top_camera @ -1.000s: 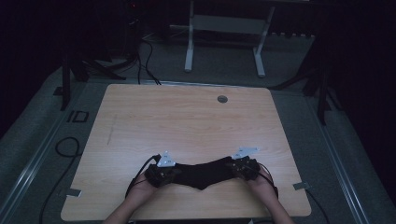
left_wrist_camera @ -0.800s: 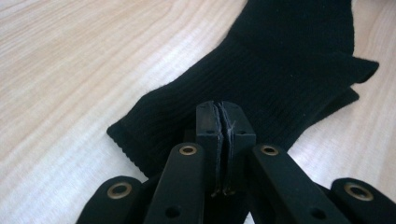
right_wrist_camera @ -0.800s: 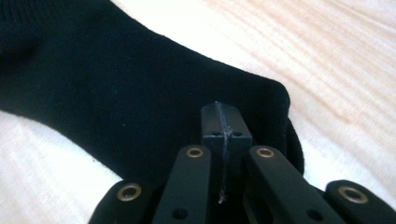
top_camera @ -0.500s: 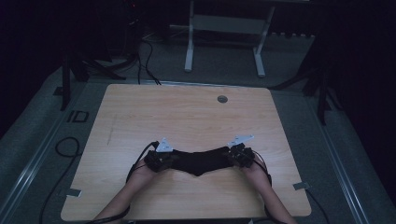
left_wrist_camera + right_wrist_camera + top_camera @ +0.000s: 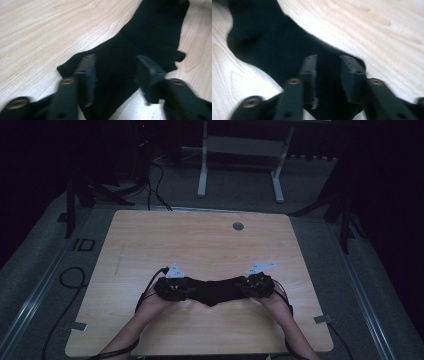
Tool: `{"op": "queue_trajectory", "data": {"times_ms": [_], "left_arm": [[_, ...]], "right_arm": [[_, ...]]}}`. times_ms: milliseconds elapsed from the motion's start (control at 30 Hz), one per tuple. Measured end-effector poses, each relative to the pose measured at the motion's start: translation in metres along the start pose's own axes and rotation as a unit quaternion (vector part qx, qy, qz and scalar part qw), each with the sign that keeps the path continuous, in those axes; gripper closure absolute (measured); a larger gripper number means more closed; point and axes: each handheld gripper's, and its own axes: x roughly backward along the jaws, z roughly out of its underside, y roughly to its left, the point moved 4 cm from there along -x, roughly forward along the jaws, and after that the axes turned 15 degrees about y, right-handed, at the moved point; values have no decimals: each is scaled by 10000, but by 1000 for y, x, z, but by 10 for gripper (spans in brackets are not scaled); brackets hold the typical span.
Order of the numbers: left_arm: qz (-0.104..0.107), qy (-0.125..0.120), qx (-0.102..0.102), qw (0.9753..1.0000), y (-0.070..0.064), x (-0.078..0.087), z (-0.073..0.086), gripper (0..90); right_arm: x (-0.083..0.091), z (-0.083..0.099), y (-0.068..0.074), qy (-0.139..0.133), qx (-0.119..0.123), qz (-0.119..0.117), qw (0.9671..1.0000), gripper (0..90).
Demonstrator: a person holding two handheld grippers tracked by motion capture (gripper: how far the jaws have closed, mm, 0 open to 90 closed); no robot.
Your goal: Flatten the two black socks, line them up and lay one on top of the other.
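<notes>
A black ribbed knit sock (image 5: 215,291) lies stretched flat across the near part of the pale wooden table (image 5: 200,245), spanning the gap between the two grippers, each of which sits at one end of it. In the high view the left gripper (image 5: 172,287) is at the sock's left end and the right gripper (image 5: 257,285) at its right end, both low over the tabletop with the person's hands behind them.

In the left gripper view the sock (image 5: 140,57) runs away from the jaws toward the upper right; the jaws stand clearly apart, with the ribbed cuff lying between and beneath them, so this gripper (image 5: 115,75) is open over the fabric rather than clamped on it. In the right gripper view the sock (image 5: 274,47) stretches toward the upper left; the jaws of that gripper (image 5: 328,72) stand a narrower gap apart with black fabric in between, and whether they pinch it cannot be told.

The letters "ID" (image 5: 82,245) are marked on the grey floor left of the table.
</notes>
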Motion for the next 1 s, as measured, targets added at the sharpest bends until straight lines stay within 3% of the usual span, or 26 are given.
{"op": "queue_trajectory", "data": {"times_ms": [167,233,267,333,400,500,533,633,733,1000], "left_arm": [[42,-176,47,9998,-7,11,-2,249],[38,-205,45,9998,-10,12,0,141],[31,-163,-16,9999,-11,12,1,141],[9,-203,-36,9998,-14,12,3,98],[4,-253,-40,9997,-16,12,5,84],[-232,-451,-175,9986,-18,15,10,84],[-200,-507,-177,9984,-19,16,11,84],[-198,-526,-146,9983,-17,18,15,84],[-337,-579,-90,9977,-13,22,22,84],[-391,-586,21,9975,-5,31,41,84]], "right_arm": [[8,-3,0,-225,3,80,9997,376],[9,-4,-1,-358,-48,-48,9993,257],[9,-4,-1,-358,-48,-48,9993,257],[8,-2,1,-323,12,-208,9993,138],[7,-2,2,-360,-20,-173,9992,134],[6,0,4,-416,93,-211,9989,118],[7,2,4,-502,120,-236,9984,118],[8,3,3,-592,150,-233,9979,118],[12,7,-1,-718,195,-147,9971,118],[17,16,-9,-703,180,-3,9974,119]]}}
